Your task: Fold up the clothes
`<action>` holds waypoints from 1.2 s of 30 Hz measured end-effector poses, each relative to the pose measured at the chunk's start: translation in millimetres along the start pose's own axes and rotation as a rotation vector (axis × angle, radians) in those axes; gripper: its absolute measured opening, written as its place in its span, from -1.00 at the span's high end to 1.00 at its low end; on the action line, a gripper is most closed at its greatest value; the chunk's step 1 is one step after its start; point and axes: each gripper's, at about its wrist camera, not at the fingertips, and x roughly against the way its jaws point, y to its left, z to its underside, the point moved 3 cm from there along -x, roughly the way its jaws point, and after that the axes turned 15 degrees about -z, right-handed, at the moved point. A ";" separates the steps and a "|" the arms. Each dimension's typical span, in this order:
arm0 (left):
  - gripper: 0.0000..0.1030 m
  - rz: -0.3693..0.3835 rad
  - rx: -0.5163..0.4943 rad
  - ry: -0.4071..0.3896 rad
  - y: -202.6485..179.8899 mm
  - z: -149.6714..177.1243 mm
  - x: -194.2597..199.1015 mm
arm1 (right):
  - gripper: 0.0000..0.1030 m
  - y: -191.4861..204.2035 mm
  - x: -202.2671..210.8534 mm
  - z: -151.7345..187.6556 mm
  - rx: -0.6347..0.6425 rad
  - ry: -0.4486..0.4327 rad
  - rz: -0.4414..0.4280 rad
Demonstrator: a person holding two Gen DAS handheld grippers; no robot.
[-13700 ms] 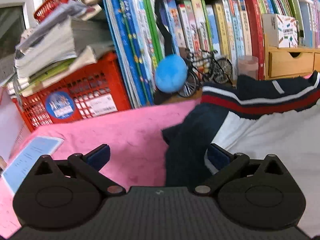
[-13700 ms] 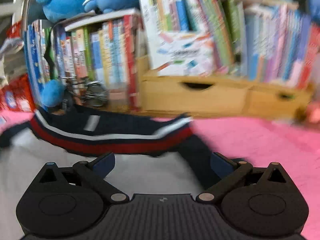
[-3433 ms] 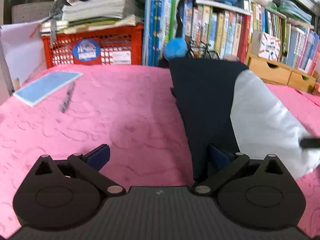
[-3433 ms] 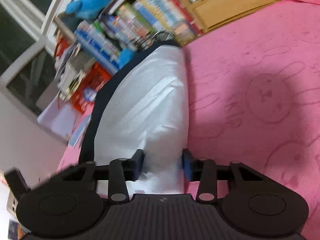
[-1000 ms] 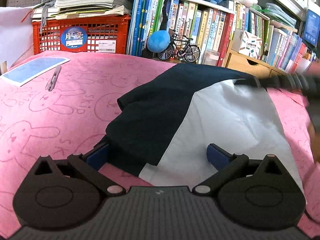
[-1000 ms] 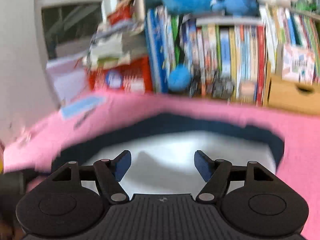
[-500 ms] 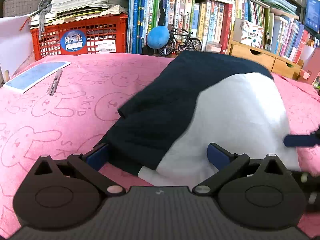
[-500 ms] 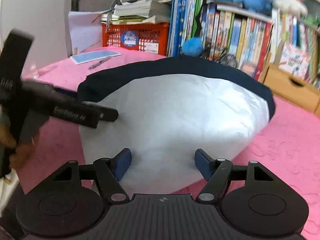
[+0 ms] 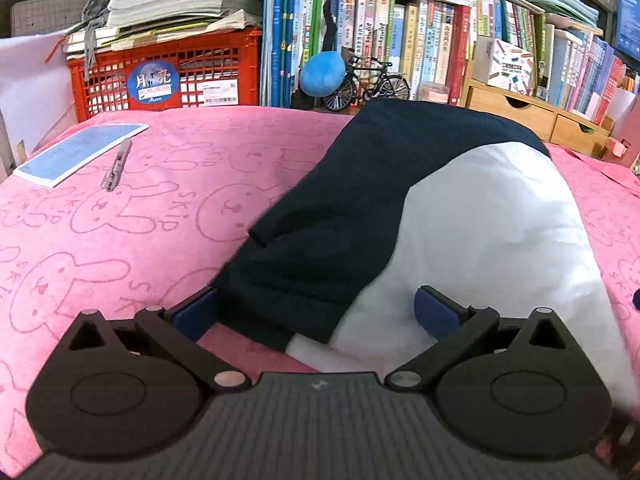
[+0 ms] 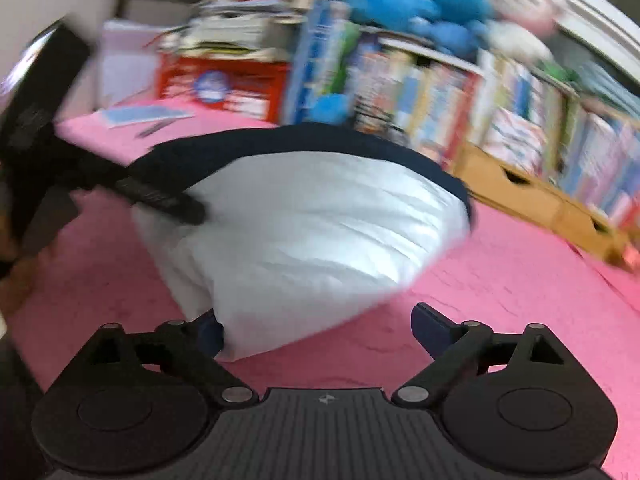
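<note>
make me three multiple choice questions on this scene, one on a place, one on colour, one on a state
1. Where does the pen lie?
A. beside the blue booklet
B. on the garment
C. in the red crate

2. Which colours is the garment?
A. green and yellow
B. navy and white
C. all red

3. How is the left claw?
A. shut on the garment
B. shut on nothing
C. open

Answers:
1 A, the pen rests right of the booklet on the pink cloth.
2 B, a navy part overlaps a white part.
3 C, its fingers stand wide apart.
</note>
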 end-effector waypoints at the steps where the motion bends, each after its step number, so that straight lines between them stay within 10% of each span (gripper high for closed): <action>1: -1.00 0.005 -0.006 -0.002 -2.0 0.2 1.6 | -0.81 -10.1 2.9 3.6 -0.015 0.007 0.015; 10: -1.00 0.130 -0.113 -0.012 -22.9 10.0 15.8 | -0.97 -75.6 20.3 33.7 -0.055 0.077 0.091; 14: -1.00 0.127 -0.095 -0.007 -11.4 12.0 16.0 | -0.99 -103.5 21.5 39.2 -0.274 0.036 -0.049; 26: -1.00 0.160 -0.157 0.014 -32.4 0.9 70.3 | -1.00 -60.4 81.0 1.5 -0.321 -0.131 -0.128; 36: -1.00 0.129 -0.201 0.110 -42.6 23.1 49.7 | -1.00 -47.8 50.2 22.2 -0.330 -0.006 -0.147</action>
